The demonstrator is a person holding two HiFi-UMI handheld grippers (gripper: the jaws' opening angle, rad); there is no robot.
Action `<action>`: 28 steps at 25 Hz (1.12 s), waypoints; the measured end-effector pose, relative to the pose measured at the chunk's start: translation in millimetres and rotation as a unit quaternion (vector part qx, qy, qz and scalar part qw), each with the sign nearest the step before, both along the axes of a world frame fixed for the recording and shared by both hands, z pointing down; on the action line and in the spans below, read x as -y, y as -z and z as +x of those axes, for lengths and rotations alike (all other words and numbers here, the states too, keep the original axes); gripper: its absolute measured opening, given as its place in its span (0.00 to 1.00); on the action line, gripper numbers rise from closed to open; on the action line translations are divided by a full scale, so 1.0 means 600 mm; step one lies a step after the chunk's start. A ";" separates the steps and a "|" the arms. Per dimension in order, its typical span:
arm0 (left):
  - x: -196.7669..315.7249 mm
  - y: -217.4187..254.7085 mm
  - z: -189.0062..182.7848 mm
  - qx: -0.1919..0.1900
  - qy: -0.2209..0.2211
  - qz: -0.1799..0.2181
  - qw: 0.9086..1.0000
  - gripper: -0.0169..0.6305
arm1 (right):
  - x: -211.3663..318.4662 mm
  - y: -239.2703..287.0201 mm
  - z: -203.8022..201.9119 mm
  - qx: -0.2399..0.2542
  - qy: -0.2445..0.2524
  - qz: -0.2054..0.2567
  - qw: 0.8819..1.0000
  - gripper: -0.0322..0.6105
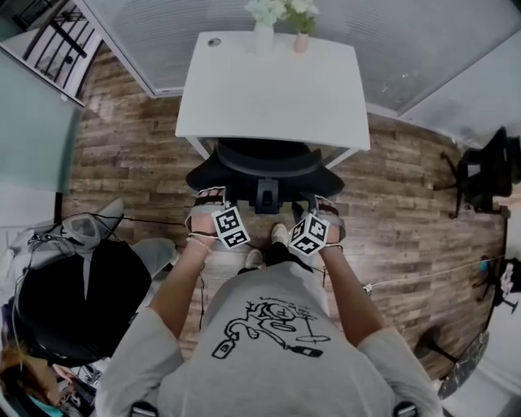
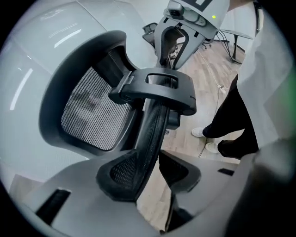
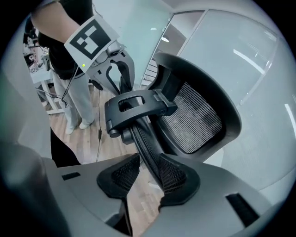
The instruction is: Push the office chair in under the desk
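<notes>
A black mesh office chair (image 1: 264, 167) stands at the near edge of the white desk (image 1: 269, 89), its seat under the desktop and its backrest toward me. My left gripper (image 1: 207, 198) and right gripper (image 1: 326, 204) sit at the two ends of the backrest's top. In the left gripper view the backrest rim (image 2: 155, 129) runs between the jaws of my left gripper (image 2: 152, 171) and leans on the left pad (image 2: 122, 173); floor shows beside the right pad. In the right gripper view both pads of my right gripper (image 3: 148, 173) press on the rim (image 3: 145, 139).
Two vases of flowers (image 1: 263, 24) stand at the desk's far edge against a glass wall. Another black chair (image 1: 73, 301) is at my lower left, a dark stand (image 1: 484, 175) at the right. My feet (image 1: 269, 244) are just behind the chair. Cables lie on the wood floor.
</notes>
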State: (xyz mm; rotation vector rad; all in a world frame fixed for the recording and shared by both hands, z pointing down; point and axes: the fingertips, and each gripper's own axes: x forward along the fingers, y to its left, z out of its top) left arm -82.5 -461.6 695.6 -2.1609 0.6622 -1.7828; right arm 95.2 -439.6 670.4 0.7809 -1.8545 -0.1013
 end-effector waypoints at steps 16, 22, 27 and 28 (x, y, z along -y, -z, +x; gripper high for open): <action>-0.062 0.239 0.071 -0.382 0.147 0.006 0.912 0.05 | -0.039 0.181 -0.008 0.260 -0.105 0.003 0.960 0.19; -0.079 0.363 0.101 -0.539 0.177 -0.029 0.823 0.04 | -0.070 0.280 -0.046 0.391 -0.118 -0.004 0.913 0.15; -0.100 0.422 0.124 -0.587 0.151 -0.035 0.795 0.03 | -0.092 0.362 -0.066 0.442 -0.110 0.012 0.890 0.12; -0.105 0.425 0.128 -0.591 0.147 -0.043 0.792 0.03 | -0.095 0.375 -0.068 0.447 -0.109 0.018 0.888 0.11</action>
